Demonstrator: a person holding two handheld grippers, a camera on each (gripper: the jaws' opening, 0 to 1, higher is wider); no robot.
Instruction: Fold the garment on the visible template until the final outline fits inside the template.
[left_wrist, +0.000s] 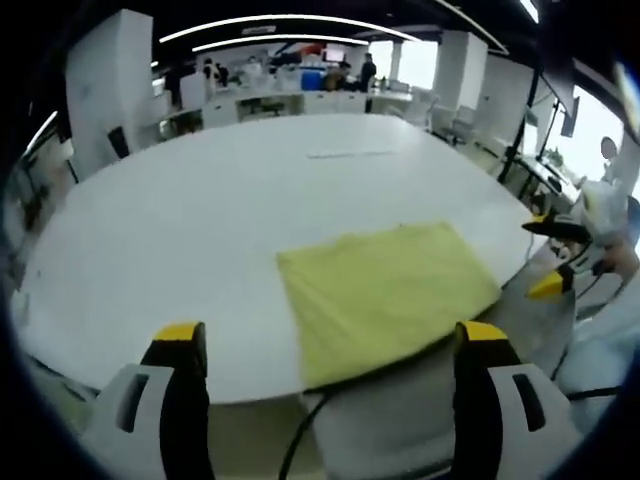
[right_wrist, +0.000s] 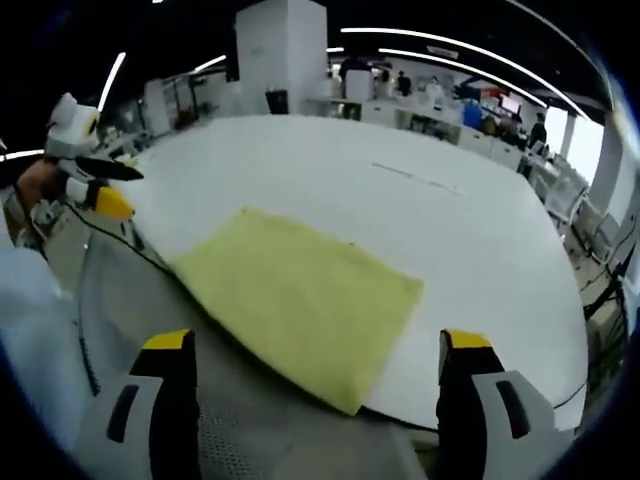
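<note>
A yellow garment (left_wrist: 385, 295), folded into a flat rectangle, lies at the near edge of a white round table (left_wrist: 200, 220). In the left gripper view my left gripper (left_wrist: 332, 340) stands open just short of the table edge, with nothing between its yellow-tipped jaws. My right gripper (left_wrist: 550, 258) hangs open beside the garment's right side, off the table. In the right gripper view the garment (right_wrist: 295, 295) lies ahead, one corner reaching the table rim. My right gripper (right_wrist: 315, 345) is open and empty there. The left gripper (right_wrist: 108, 187) shows at the far left, open.
A grey chair (right_wrist: 230, 430) stands below the table edge under the garment. A faint line (left_wrist: 350, 154) marks the table's far half. Desks, pillars and several people fill the office behind. A cable (right_wrist: 110, 235) hangs near the table's left rim.
</note>
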